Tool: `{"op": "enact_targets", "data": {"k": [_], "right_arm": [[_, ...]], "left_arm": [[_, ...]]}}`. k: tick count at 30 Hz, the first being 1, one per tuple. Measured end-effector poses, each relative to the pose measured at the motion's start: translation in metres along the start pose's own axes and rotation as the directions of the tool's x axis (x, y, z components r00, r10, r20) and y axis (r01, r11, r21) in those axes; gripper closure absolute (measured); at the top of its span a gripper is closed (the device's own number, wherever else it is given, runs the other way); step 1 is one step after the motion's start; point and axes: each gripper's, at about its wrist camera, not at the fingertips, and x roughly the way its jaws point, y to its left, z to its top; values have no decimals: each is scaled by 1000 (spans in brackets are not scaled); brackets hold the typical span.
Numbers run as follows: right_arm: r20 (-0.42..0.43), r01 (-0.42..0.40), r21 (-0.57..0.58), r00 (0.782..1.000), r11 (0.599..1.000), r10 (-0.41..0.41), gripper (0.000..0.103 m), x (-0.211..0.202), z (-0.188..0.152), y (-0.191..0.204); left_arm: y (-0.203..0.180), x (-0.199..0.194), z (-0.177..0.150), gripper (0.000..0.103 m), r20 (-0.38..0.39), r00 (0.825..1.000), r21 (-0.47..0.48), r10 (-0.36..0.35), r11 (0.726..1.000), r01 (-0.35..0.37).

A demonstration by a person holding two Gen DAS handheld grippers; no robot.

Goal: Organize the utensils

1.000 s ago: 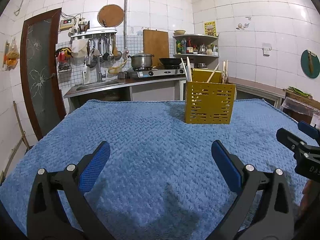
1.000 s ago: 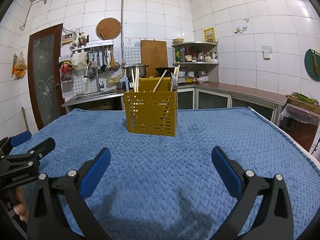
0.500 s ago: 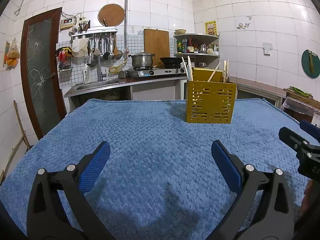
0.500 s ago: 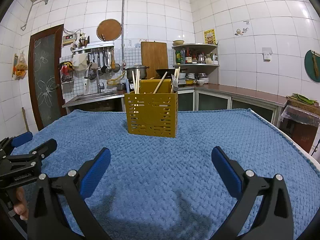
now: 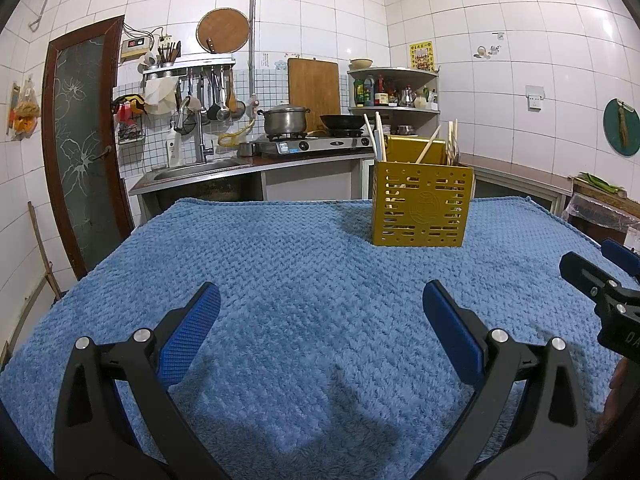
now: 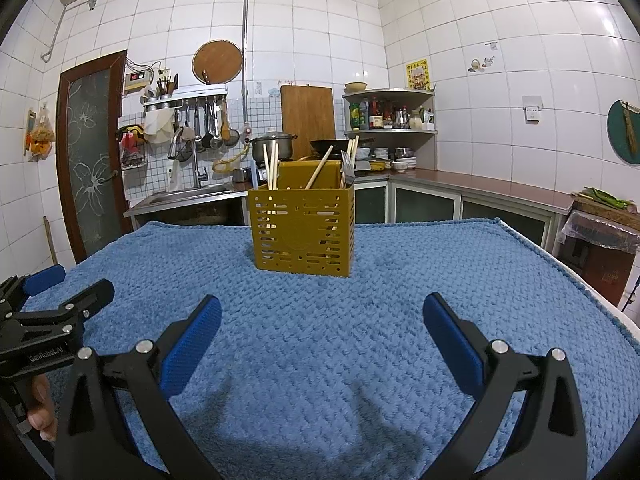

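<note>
Both views are seen lifted slightly; left gripper (image 5: 320,328) and right gripper (image 6: 320,328) are held open, empty, while utensils stand sorted in the holder (image 6: 302,232).

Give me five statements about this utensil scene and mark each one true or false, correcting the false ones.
1. The yellow holder stands upright on the blue towel. True.
2. The right tool grips a chopstick. False: it is open and holds nothing.
3. Chopsticks and a fork stick up out of the holder. True.
4. The left tool is shut. False: its blue pads stand wide apart, with only towel between them.
5. Loose utensils lie scattered on the towel in front of the holder. False: no utensil shows on the towel in either view; those visible are in the holder.
</note>
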Motion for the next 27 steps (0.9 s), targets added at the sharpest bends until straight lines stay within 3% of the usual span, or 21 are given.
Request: {"op": "enact_targets", "data": {"k": [27], "right_arm": [[4, 2, 2, 1000, 1000, -2, 4, -2, 2, -2]], "left_arm": [[2, -2, 3, 5, 9, 999, 3, 32, 999, -32]]}}
